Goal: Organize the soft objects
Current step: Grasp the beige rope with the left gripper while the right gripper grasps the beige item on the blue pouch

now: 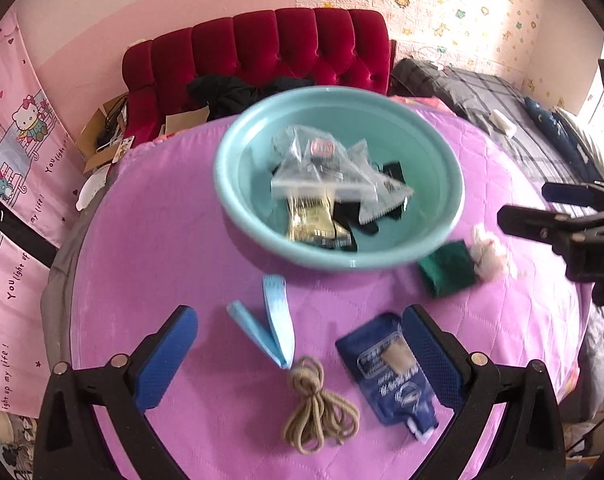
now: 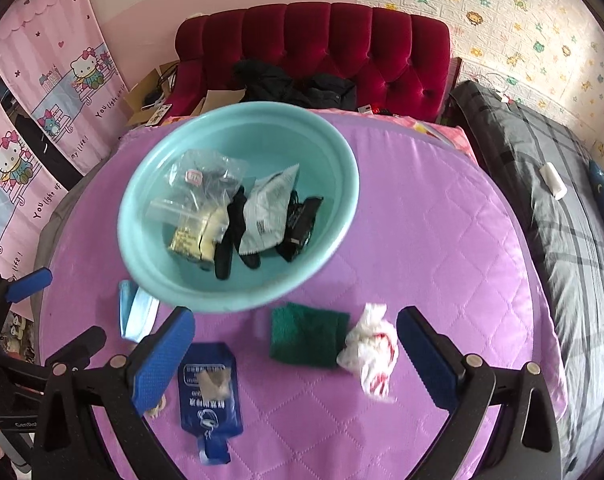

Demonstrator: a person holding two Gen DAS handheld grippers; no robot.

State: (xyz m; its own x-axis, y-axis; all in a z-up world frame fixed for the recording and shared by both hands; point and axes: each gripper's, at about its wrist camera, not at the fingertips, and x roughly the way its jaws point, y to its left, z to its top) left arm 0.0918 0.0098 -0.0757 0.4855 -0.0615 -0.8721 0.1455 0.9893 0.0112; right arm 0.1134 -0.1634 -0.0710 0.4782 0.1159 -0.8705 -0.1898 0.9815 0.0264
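A teal basin [image 1: 445, 176] [image 2: 333, 160] on the purple quilted mat holds clear bags, a gold packet, a white pouch and black socks. In front of it lie a light-blue face mask [image 1: 276, 320] [image 2: 136, 314], a coil of tan cord [image 1: 317, 408], a dark-blue spouted pouch [image 1: 389, 368] [image 2: 210, 392], a green cloth [image 1: 447, 268] [image 2: 307, 334] and a crumpled white and red bag [image 1: 487, 254] [image 2: 371, 350]. My left gripper [image 1: 298, 360] is open above the mask and cord. My right gripper [image 2: 296, 360] is open over the green cloth, empty; it also shows at the right of the left view [image 1: 541, 208].
The purple mat [image 1: 162, 240] [image 2: 441, 248] covers a round surface. A red tufted headboard [image 2: 313, 44] with dark clothes stands behind it. A grey plaid bed [image 2: 549, 184] lies to the right, cardboard boxes [image 1: 102, 128] and a pink cartoon curtain [image 2: 42, 120] to the left.
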